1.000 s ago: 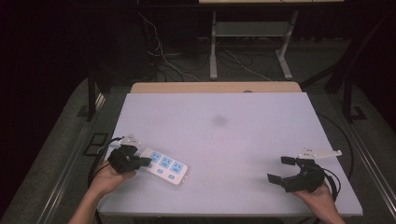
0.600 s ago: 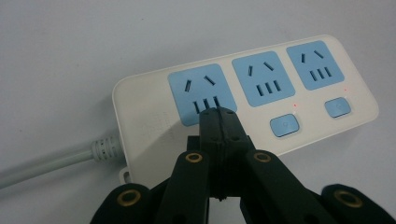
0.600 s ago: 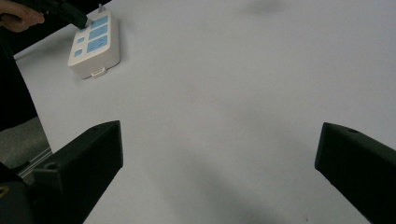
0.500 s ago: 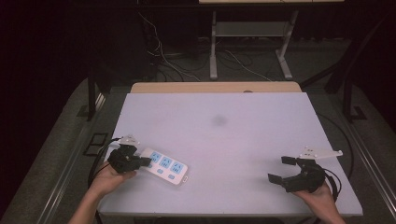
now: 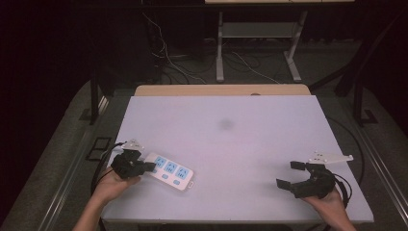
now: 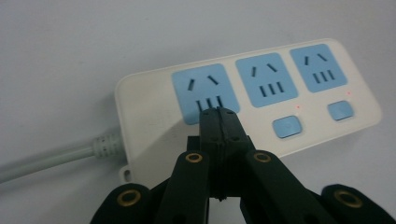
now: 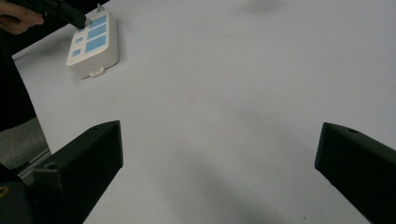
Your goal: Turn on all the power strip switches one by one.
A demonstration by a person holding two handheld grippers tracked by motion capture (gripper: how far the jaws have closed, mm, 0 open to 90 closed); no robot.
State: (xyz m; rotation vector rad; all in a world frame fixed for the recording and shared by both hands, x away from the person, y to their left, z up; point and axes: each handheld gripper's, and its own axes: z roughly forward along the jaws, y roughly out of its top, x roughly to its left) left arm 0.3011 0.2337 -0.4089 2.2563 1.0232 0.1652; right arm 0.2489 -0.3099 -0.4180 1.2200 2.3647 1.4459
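Nothing has moved: the closed left gripper (image 6: 218, 114) presses its tips on the white plastic power strip (image 6: 252, 100) with blue sockets near the table's (image 5: 250, 144) front-left corner, probably working a switch, while the right gripper (image 5: 294, 175) rests wide open and empty near the front-right corner.

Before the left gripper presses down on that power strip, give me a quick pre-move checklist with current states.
1. Left gripper jaws closed together, nothing between them: ok.
2. Tip placement: over the end blue socket of the power strip, not over a switch button; whether it touches, cannot tell.
3. Power strip lying flat on the table, face up: ok.
4. Strip's cord free of the jaws: ok.
5. Right gripper open, holding nothing, well away from the strip: ok.
6. Indicator dots beside the two buttons lit: cannot tell.
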